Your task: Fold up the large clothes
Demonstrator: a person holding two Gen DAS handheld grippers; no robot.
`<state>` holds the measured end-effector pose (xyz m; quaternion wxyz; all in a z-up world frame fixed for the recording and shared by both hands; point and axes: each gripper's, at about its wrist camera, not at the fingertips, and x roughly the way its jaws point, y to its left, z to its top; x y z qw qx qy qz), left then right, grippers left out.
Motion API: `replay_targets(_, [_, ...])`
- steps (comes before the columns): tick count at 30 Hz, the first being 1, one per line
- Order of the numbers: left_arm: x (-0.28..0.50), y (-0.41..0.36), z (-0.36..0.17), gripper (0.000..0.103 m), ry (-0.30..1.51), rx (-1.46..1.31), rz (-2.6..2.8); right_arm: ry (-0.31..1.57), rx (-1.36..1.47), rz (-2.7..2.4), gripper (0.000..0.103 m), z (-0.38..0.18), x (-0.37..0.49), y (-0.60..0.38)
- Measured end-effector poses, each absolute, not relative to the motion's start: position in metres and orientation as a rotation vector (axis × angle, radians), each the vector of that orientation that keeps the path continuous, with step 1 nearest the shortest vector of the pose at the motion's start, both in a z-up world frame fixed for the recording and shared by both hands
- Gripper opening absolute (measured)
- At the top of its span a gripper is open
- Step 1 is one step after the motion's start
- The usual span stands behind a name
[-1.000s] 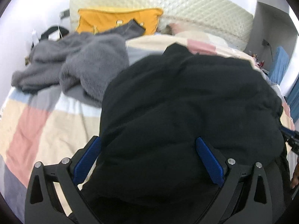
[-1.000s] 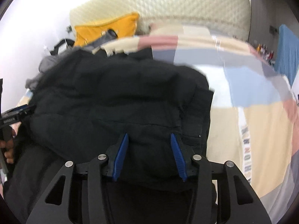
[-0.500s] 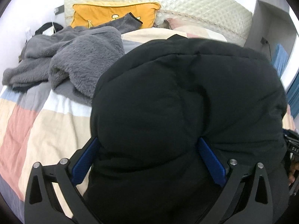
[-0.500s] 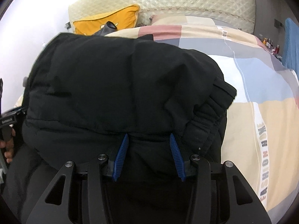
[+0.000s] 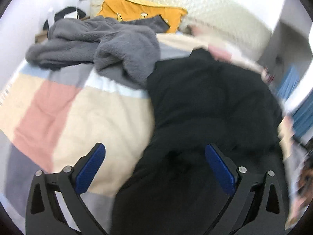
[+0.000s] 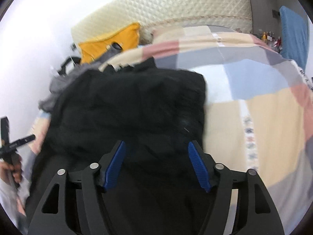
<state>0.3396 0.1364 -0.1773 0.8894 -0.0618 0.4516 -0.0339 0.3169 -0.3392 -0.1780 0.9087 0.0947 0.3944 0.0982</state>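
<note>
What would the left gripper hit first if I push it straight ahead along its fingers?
Most likely the black jacket, whose edge already lies between the open left gripper fingers. The picture is blurred, so depth is uncertain; the patchwork bedspread lies just left of that line.

A: Any legible text this frame?

B: None. The patchwork bedspread in pink, cream, blue and grey point(image 6: 273, 117) carries a strip of printed characters near its right edge in the right wrist view, but motion blur smears it beyond reading.

A: The black bar held at the far left point(image 6: 18, 142)?

B: Faint pale marks on it, too small and blurred to read. Left wrist view: no lettering visible.
</note>
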Motion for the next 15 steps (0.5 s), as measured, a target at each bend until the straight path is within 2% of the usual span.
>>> replay_targets(4, [0.349,0.125,-0.207,0.101,1.007,0.021,0.003,0.903,0.105,0.124,0.066,-0.208,0.313,-0.345])
replay_targets(9, [0.359,0.114,-0.216,0.101,0.985,0.101,0.075,1.008,-0.016,0.098,0.067,-0.243,0.324,-0.338])
replay_targets(12, [0.365,0.115,-0.216,0.101,0.972,0.086,0.113,0.998,-0.06,0.059,0.077,-0.25,0.33,-0.335])
replay_targets(15, [0.368,0.118,-0.215,0.102,0.952,0.064,0.163,0.97,-0.139,0.044,0.077,-0.256,0.338,-0.322])
